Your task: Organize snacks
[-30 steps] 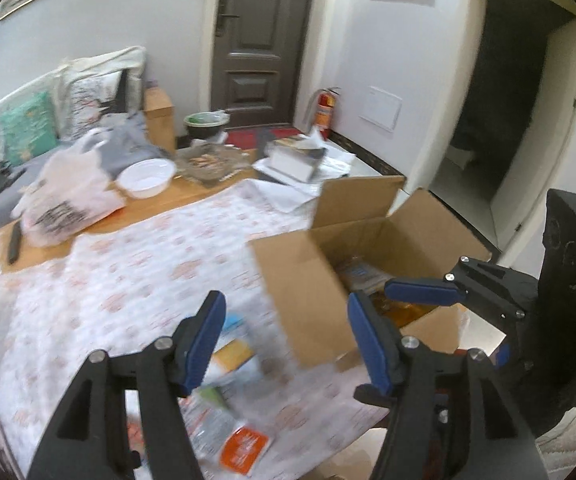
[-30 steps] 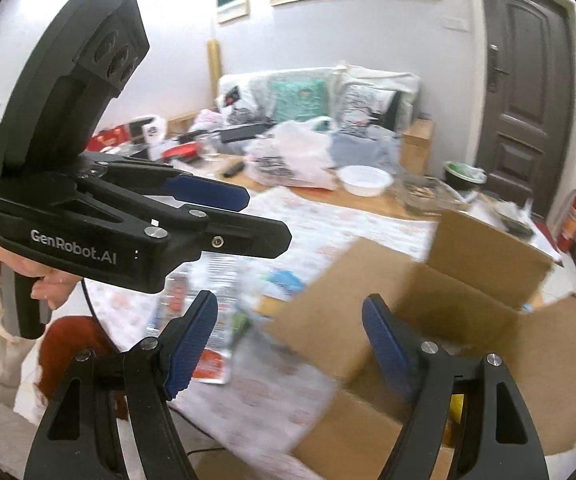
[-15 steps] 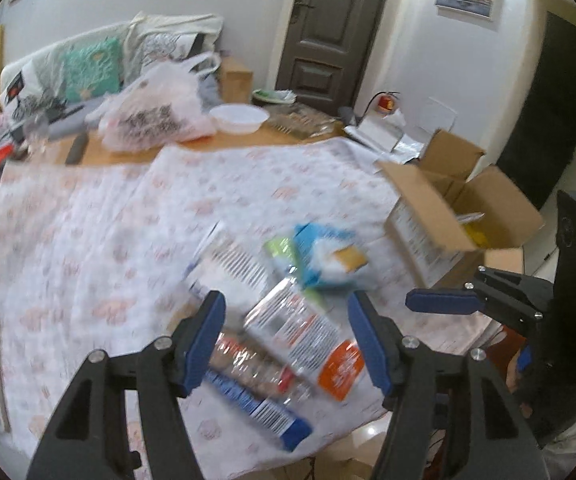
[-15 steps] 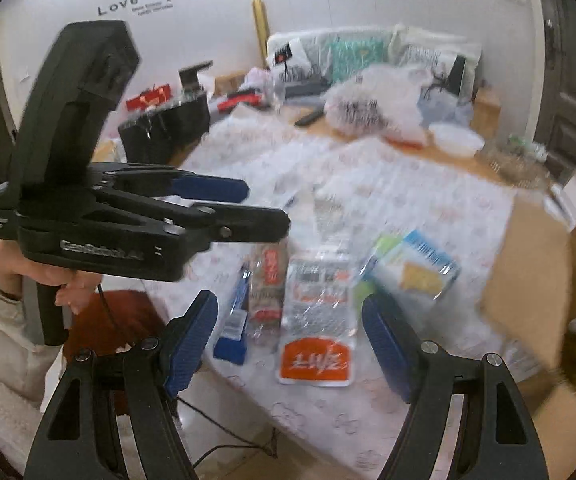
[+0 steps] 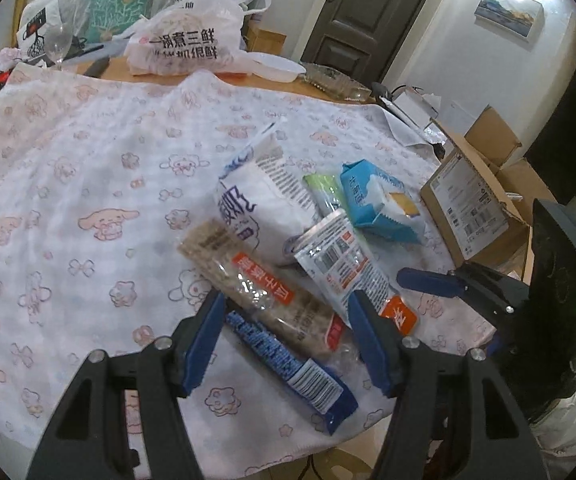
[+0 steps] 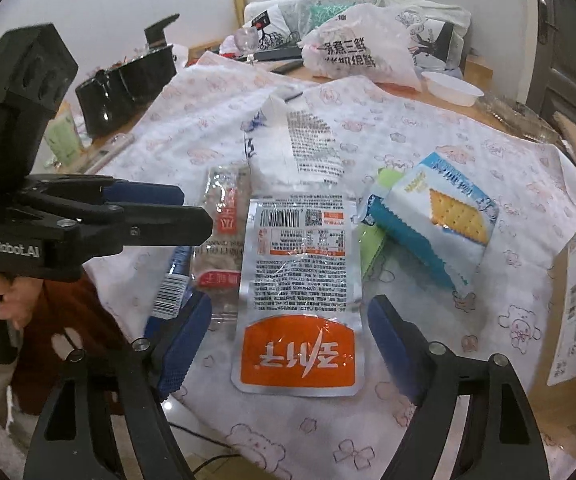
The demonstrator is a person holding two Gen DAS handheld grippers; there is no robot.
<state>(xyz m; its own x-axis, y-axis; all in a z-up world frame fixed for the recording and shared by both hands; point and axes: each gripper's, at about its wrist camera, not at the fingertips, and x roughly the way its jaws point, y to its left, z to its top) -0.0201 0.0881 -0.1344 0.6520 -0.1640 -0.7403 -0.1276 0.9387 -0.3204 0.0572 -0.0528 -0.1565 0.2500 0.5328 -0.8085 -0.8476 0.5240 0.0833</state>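
A pile of snacks lies on the pink-patterned cloth (image 5: 87,184). My left gripper (image 5: 285,300) hangs open just above a clear pack with a red label (image 5: 263,292) and a blue bar pack (image 5: 288,356), pressing on neither. My right gripper (image 6: 290,312) straddles a silver pouch with an orange end (image 6: 296,280); its jaws are opening and the pads stay off the pouch. Behind lie a white bag (image 6: 296,148), a blue cracker pack (image 6: 436,220) and a green pack (image 5: 324,192). The open cardboard box (image 5: 472,208) stands to the right.
At the far side of the table are a printed plastic bag (image 5: 187,44), a white bowl (image 5: 275,68), a wine glass (image 5: 57,40) and a black pot (image 6: 127,80). The table's near edge runs just under both grippers. A hand (image 6: 11,292) holds the left gripper's handle.
Both views have swung from the cardboard box to the snack pile, and both grippers have come down close over it. The right jaws stand a little wider.
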